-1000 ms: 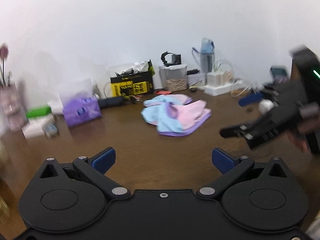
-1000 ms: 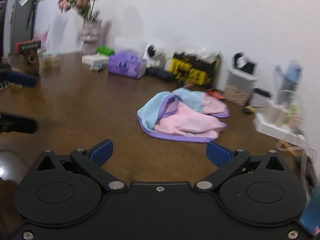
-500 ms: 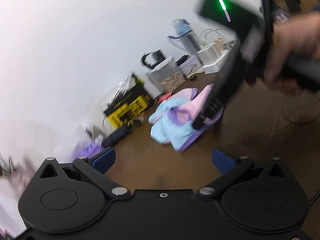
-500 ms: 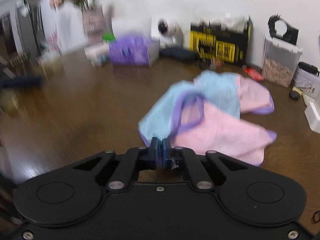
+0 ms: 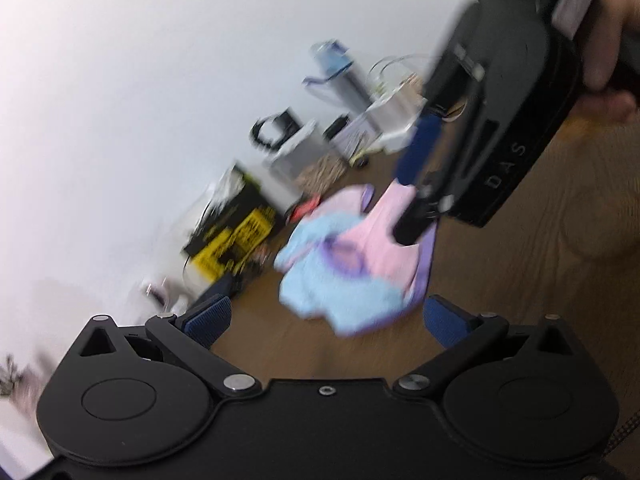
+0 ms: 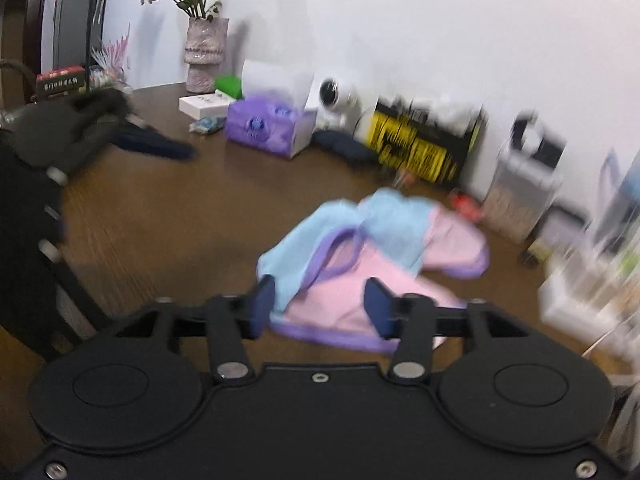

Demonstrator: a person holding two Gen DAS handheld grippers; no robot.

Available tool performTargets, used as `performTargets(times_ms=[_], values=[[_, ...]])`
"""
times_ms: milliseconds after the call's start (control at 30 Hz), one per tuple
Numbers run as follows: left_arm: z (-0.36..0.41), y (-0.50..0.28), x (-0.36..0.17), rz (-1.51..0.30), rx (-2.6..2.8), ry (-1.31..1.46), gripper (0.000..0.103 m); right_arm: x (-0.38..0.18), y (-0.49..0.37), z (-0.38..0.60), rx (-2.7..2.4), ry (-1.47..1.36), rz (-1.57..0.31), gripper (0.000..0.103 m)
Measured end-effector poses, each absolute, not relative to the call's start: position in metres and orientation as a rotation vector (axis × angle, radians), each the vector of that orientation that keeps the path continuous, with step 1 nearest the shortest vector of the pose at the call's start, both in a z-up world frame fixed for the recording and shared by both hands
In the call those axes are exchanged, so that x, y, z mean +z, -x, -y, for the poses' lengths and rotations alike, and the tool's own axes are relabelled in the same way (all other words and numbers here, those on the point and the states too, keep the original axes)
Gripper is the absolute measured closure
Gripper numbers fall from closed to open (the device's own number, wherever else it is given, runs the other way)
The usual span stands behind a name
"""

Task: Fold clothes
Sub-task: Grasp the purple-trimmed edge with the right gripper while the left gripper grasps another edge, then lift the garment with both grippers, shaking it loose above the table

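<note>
A crumpled small garment in light blue, pink and purple trim lies on the brown wooden table. It also shows in the tilted left wrist view. My right gripper is partly open just above the garment's near edge, holding nothing. In the left wrist view it hangs over the garment from the upper right. My left gripper is wide open and empty, short of the garment. It shows blurred at the left of the right wrist view.
Along the wall stand a flower vase, a purple tissue box, a white camera, a yellow-black box, a clear container and white items at the right.
My right gripper shut half a second ago and has opened partway again over the garment. My left gripper has tilted and moved closer to the garment, staying open.
</note>
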State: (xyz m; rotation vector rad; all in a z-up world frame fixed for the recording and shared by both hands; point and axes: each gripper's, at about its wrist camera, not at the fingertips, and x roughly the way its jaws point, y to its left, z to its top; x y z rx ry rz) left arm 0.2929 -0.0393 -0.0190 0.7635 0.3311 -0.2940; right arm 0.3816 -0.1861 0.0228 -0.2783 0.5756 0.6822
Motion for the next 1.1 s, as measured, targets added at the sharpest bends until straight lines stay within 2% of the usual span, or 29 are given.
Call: performTargets(times_ms=[100, 167, 200, 233, 400, 533, 567, 600, 633, 667, 700, 733, 800, 867, 900, 933, 1000, 1100], values=[[0.035, -0.290, -0.019, -0.332, -0.278, -0.806, 0.000, 0.001, -0.403, 0.169, 0.699, 0.287, -0.611, 0.046], [0.037, -0.291, -0.022, -0.311, -0.274, -0.849, 0.000, -0.014, -0.422, 0.158, 0.711, 0.223, -0.674, 0.064], [0.039, -0.290, -0.023, -0.304, -0.275, -0.866, 0.000, -0.017, -0.428, 0.158, 0.718, 0.179, -0.699, 0.085], [0.041, -0.281, -0.019, -0.300, -0.277, -0.878, 0.000, -0.018, -0.428, 0.160, 0.713, 0.138, -0.707, 0.096], [0.063, -0.297, -0.026, -0.268, -0.306, -0.974, 0.000, 0.006, -0.420, 0.169, 0.754, 0.031, -0.675, 0.096], [0.080, -0.305, -0.021, -0.208, -0.312, -1.014, 0.000, 0.053, -0.389, 0.178, 0.830, 0.001, -0.627, 0.096], [0.085, -0.301, -0.018, -0.189, -0.328, -1.010, 0.003, 0.061, -0.380, 0.180, 0.841, -0.001, -0.623, 0.096], [0.089, -0.298, -0.016, -0.174, -0.343, -1.006, 0.017, 0.069, -0.371, 0.182, 0.851, -0.003, -0.619, 0.096], [0.090, -0.296, -0.014, -0.174, -0.356, -0.995, 0.024, 0.072, -0.368, 0.183, 0.856, 0.002, -0.620, 0.096], [0.091, -0.292, -0.011, -0.185, -0.375, -0.975, 0.041, 0.076, -0.359, 0.183, 0.871, 0.016, -0.625, 0.096], [0.092, -0.289, -0.009, -0.196, -0.391, -0.958, 0.063, 0.077, -0.357, 0.184, 0.872, 0.018, -0.627, 0.096], [0.091, -0.289, -0.008, -0.204, -0.398, -0.946, 0.075, 0.077, -0.350, 0.185, 0.871, 0.029, -0.630, 0.096], [0.087, -0.292, -0.007, -0.245, -0.417, -0.899, 0.090, 0.076, -0.342, 0.191, 0.849, 0.036, -0.611, 0.093], [0.079, -0.302, -0.003, -0.291, -0.407, -0.831, 0.091, 0.073, -0.337, 0.200, 0.810, 0.031, -0.572, 0.080], [0.076, -0.307, -0.001, -0.311, -0.402, -0.799, 0.092, 0.071, -0.335, 0.205, 0.788, 0.029, -0.552, 0.067], [0.072, -0.311, 0.001, -0.323, -0.397, -0.771, 0.092, 0.068, -0.330, 0.210, 0.746, 0.029, -0.521, 0.047], [0.055, -0.326, 0.013, -0.364, -0.387, -0.641, 0.093, 0.060, -0.321, 0.219, 0.675, 0.040, -0.467, 0.029], [0.036, -0.342, 0.031, -0.418, -0.399, -0.481, 0.093, 0.041, -0.319, 0.214, 0.660, 0.134, -0.468, 0.030]])
